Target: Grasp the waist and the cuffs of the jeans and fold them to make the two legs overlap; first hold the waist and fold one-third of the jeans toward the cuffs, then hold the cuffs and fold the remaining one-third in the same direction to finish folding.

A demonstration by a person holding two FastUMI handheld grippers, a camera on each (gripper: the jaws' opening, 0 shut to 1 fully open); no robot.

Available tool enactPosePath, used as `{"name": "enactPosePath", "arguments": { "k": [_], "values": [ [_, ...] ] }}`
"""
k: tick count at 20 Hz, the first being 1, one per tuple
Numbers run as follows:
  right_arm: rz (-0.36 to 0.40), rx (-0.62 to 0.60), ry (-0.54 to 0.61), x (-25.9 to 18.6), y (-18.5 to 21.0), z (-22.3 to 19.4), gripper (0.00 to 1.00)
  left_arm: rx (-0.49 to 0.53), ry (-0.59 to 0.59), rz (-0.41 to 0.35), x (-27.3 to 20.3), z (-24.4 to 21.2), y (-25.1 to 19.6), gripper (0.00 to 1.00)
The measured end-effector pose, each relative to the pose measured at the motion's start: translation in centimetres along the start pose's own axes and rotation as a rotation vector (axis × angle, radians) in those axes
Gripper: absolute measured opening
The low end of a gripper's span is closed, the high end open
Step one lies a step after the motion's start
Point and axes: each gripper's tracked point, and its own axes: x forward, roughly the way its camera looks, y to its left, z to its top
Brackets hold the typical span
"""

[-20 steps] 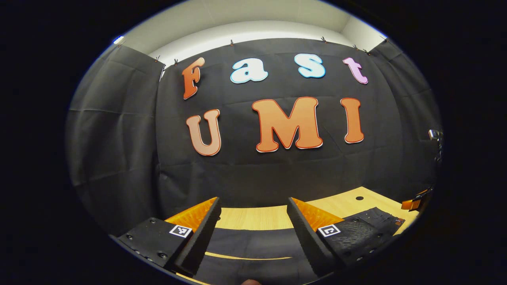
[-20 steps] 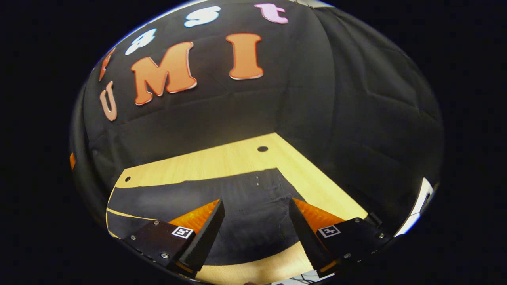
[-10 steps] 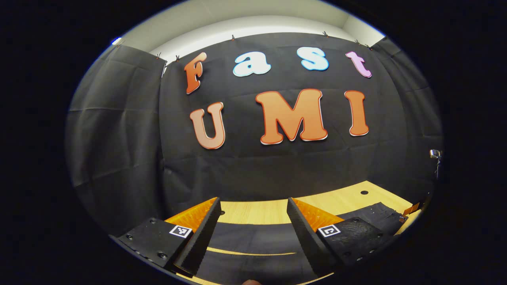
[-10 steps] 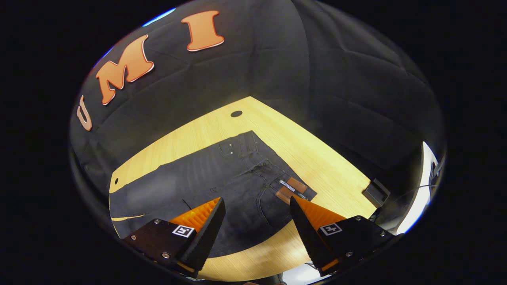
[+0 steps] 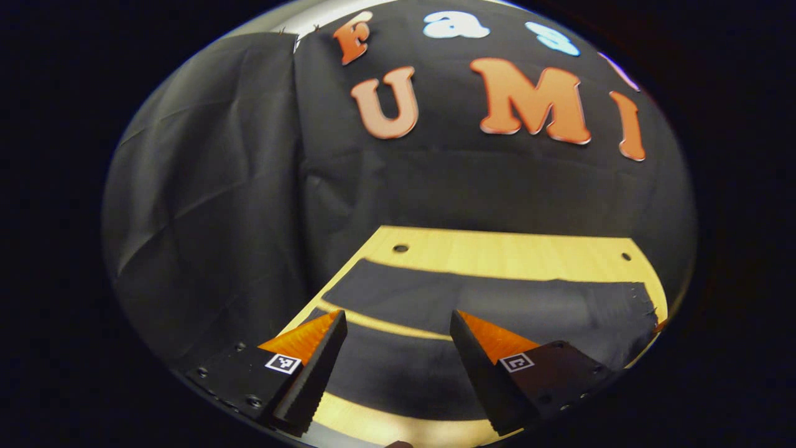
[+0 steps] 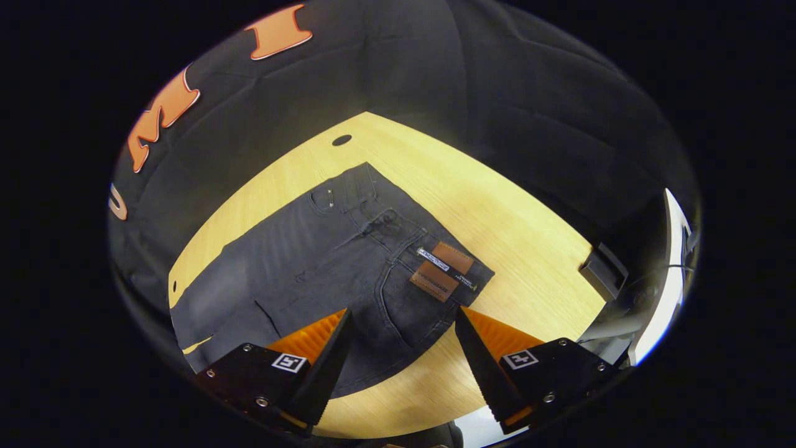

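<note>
Tabletop (image 6: 497,205) — light wood grain, with a small dark round hole (image 6: 341,140) near its far corner in the right gripper view and two such holes (image 5: 400,248) along the far edge in the left gripper view. A dark box-shaped object (image 6: 602,270) sits at the tabletop's right edge — identity unclear.

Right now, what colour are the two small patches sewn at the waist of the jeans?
Brown, leather-looking patches on the dark grey denim jeans, clearest in the right gripper view.
</note>
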Motion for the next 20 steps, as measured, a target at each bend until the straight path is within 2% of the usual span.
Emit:
{"name": "enactPosePath", "arguments": {
  "k": [2, 5, 9, 12, 14, 16, 18, 20],
  "values": [
    [0.014, 0.016, 0.042, 0.9, 0.3, -0.7, 0.99, -0.057, 0.128, 0.049, 2.1, -2.9, 2.7, 1.0],
    [-0.021, 0.004, 0.078, 1.9, 0.0, -1.1, 0.98, -0.15, 0.288, 0.106, 6.1, -7.0, 4.8, 1.0],
    [-0.067, 0.105, 0.111, 3.1, 0.1, -2.1, 0.98, -0.267, 0.473, 0.109, 9.2, -10.7, 6.6, 1.0],
    [-0.109, 0.116, 0.13, 3.6, 0.0, -2.2, 0.97, -0.364, 0.624, 0.163, 10.8, -14.2, 8.9, 1.0],
    [-0.128, 0.125, 0.158, 3.8, -0.1, -2.3, 0.98, -0.471, 0.716, 0.158, 12.3, -15.7, 9.3, 1.0],
    [-0.137, 0.145, 0.166, 3.8, -0.1, -2.3, 0.98, -0.548, 0.789, 0.185, 12.8, -16.1, 11.2, 1.0],
    [-0.139, 0.159, 0.179, 3.7, -0.2, -2.2, 0.98, -0.545, 0.829, 0.239, 13.4, -16.4, 12.6, 1.0],
    [-0.164, 0.155, 0.186, 3.6, -0.8, -2.0, 0.96, -0.565, 0.85, 0.249, 14.3, -16.5, 13.0, 0.99]
  ]
}}
